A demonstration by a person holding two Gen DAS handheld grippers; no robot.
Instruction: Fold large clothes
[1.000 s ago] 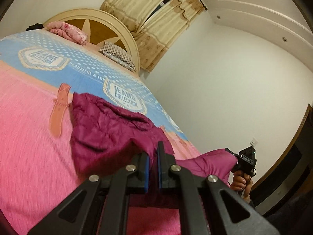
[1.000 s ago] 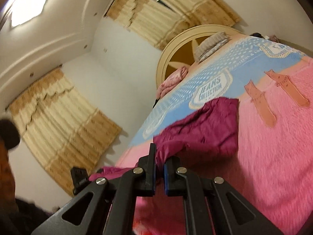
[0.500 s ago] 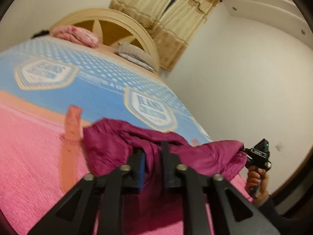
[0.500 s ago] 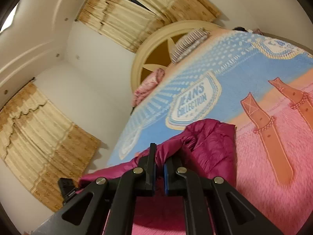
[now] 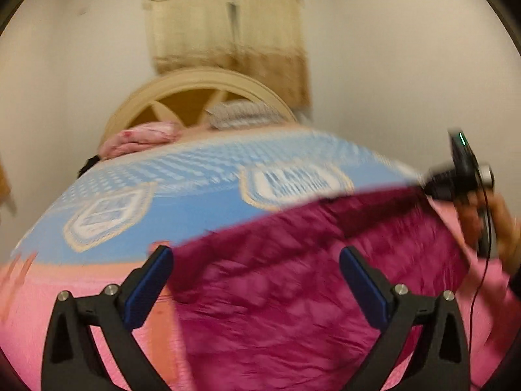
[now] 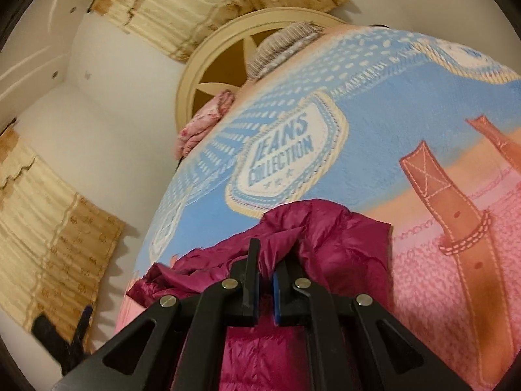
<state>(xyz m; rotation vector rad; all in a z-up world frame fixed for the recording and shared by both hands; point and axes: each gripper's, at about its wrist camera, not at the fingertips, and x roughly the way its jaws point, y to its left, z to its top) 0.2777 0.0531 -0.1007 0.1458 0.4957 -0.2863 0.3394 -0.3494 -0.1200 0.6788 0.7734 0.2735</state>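
A magenta puffer jacket (image 5: 293, 293) lies spread on the pink part of the bed cover. My left gripper (image 5: 255, 280) is open wide just above it, holding nothing. My right gripper (image 6: 265, 280) is shut on a fold of the jacket (image 6: 325, 238) at its far right corner. The right gripper also shows in the left wrist view (image 5: 462, 176), held in a hand at the jacket's right edge. The left gripper shows dimly in the right wrist view (image 6: 62, 335) at the lower left.
The bed cover (image 6: 439, 309) is pink near me and blue with badge prints farther off. A round cream headboard (image 5: 195, 88), a striped pillow (image 5: 244, 115) and a pink bundle (image 5: 143, 135) are at the far end. Curtains (image 5: 228, 19) hang behind.
My left gripper has opened and let go of the jacket, which now lies flatter and wider on the bed. Both grippers have swung toward the headboard. The right gripper stays shut on the jacket.
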